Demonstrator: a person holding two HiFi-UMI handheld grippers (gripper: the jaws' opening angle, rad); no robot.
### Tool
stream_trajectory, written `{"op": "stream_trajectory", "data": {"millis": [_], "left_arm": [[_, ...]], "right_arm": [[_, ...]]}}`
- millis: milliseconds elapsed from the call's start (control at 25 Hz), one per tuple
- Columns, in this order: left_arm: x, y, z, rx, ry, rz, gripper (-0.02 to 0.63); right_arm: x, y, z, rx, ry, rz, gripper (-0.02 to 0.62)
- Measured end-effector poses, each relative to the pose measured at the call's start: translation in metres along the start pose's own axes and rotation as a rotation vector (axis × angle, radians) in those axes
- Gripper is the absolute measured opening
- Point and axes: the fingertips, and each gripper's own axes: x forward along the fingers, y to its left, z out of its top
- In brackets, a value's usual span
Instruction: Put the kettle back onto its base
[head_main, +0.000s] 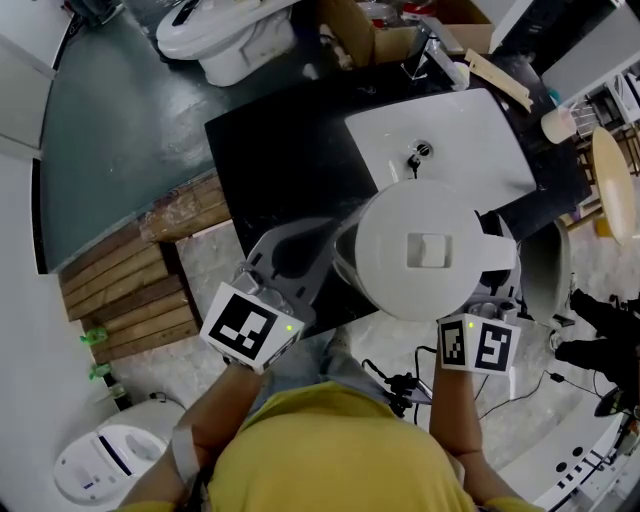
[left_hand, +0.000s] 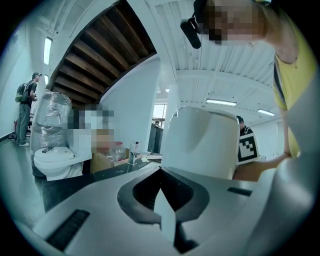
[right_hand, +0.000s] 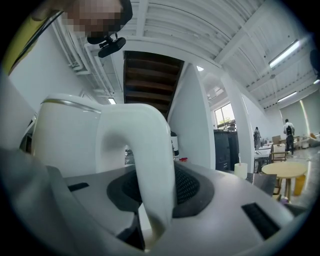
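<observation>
A white kettle (head_main: 430, 250) with a flat round lid hangs over the front edge of the black counter (head_main: 270, 150). My right gripper (head_main: 490, 303) is shut on its curved white handle (right_hand: 145, 150), which runs down between the grey jaws of the right gripper (right_hand: 150, 205). My left gripper (head_main: 328, 250) sits close to the kettle's left side, and its jaws meet with nothing in them. In the left gripper view the kettle's body (left_hand: 202, 142) rises just past the left gripper (left_hand: 161, 172). The kettle's base is not visible; the kettle hides what lies under it.
A white sink basin (head_main: 460, 120) with a small tap is set into the counter behind the kettle. White toilets (head_main: 230, 35) stand at the back left and lower left (head_main: 110, 460). Wooden planks (head_main: 130, 290) lie left, a round table (head_main: 615, 185) right, cables (head_main: 400, 385) below.
</observation>
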Motion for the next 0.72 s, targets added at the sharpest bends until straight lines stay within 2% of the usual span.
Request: {"op": "stream_trajectory", "data": {"millis": [400, 720], "left_arm": [[0.004, 0.006, -0.008, -0.021, 0.007, 0.007, 0.006], [0.003, 0.013, -0.013, -0.043, 0.017, 0.034, 0.006]], "right_arm": [[0.003, 0.002, -0.011, -0.004, 0.011, 0.009, 0.112], [0.007, 0.01, -0.011, -0.073, 0.064, 0.025, 0.106]]}}
